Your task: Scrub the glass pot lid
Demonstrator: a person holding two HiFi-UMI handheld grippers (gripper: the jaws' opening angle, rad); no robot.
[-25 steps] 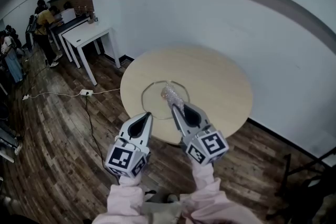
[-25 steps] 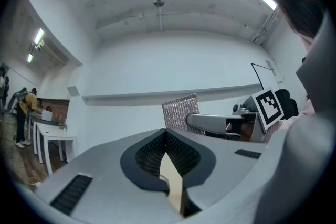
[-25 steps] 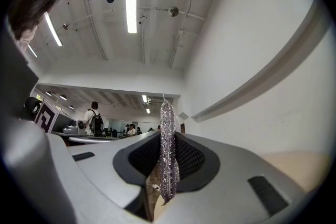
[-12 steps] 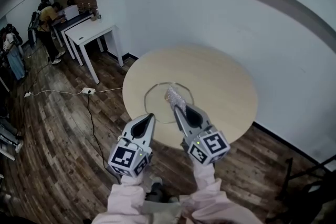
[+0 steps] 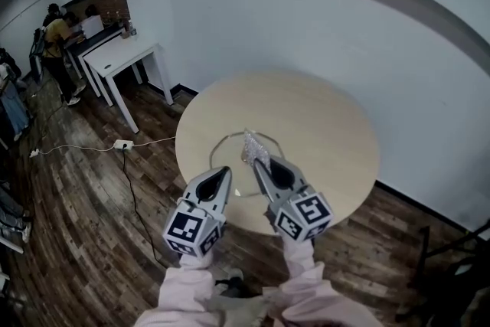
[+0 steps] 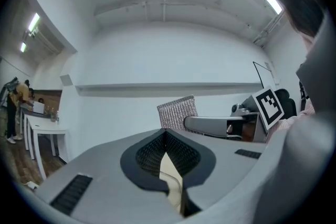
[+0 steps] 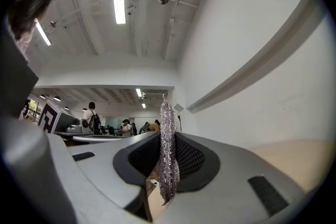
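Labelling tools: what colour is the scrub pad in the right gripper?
The scrub pad is glittery silver mesh; the right gripper view shows it best.

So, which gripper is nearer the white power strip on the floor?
Left. The power strip lies on the floor left of the table; the left gripper hangs over the table's near-left part. The right gripper, shut on the scrubber, is farther right, over the glass lid.

Your round table has a pale wood top and stands on a dark plank floor. The glass pot lid lies flat on that top, towards the edge nearest you and left of its middle.
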